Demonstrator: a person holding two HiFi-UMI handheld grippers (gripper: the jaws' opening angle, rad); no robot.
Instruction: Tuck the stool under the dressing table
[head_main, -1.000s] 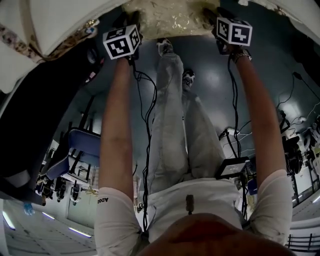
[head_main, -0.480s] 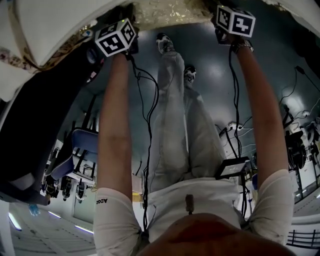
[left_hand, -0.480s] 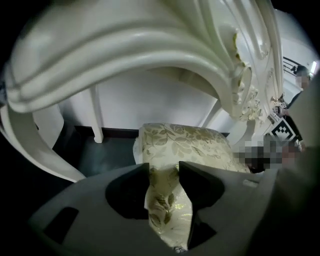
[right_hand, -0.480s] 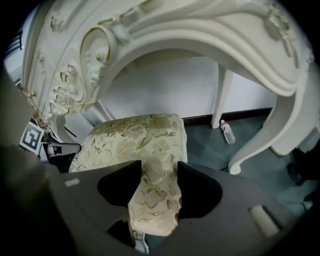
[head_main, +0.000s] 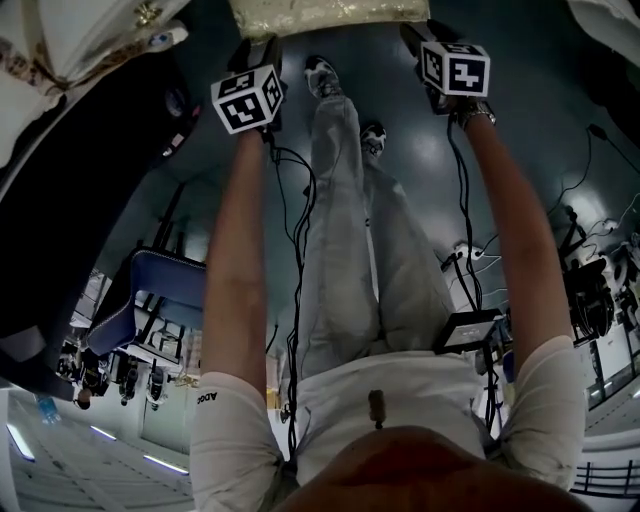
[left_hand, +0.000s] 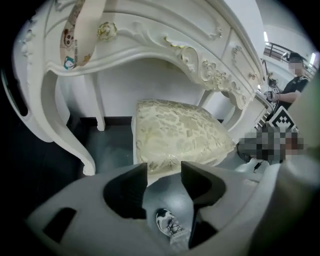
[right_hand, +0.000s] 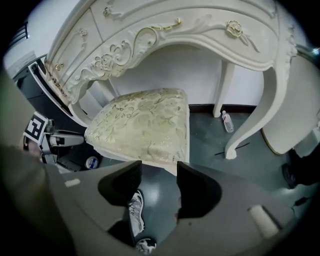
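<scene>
The stool's cream and gold cushion (left_hand: 175, 132) sits partly under the white carved dressing table (left_hand: 150, 40), its near edge still out in front. In the head view the cushion (head_main: 330, 12) shows only at the top edge. My left gripper (left_hand: 164, 172) hangs just short of the cushion's near edge; its jaws are opening and only floor and a shoe show between them. My right gripper (right_hand: 159, 172) is open and empty too, a little back from the stool's cushion (right_hand: 145, 125). The dressing table (right_hand: 165, 35) arches over it. Neither gripper touches the stool.
A curved table leg (right_hand: 250, 125) stands right of the stool, with a small bottle (right_hand: 227, 121) on the floor by it. The other leg (left_hand: 70, 135) is at the left. My own shoes (head_main: 322, 78) are just behind the stool. Another person (left_hand: 295, 82) stands far right. A blue chair (head_main: 165, 290) is behind me.
Both grippers were at the cushion's near corners; now they have drawn back toward me. The stool sits farther up, at the top edge of the head view.
</scene>
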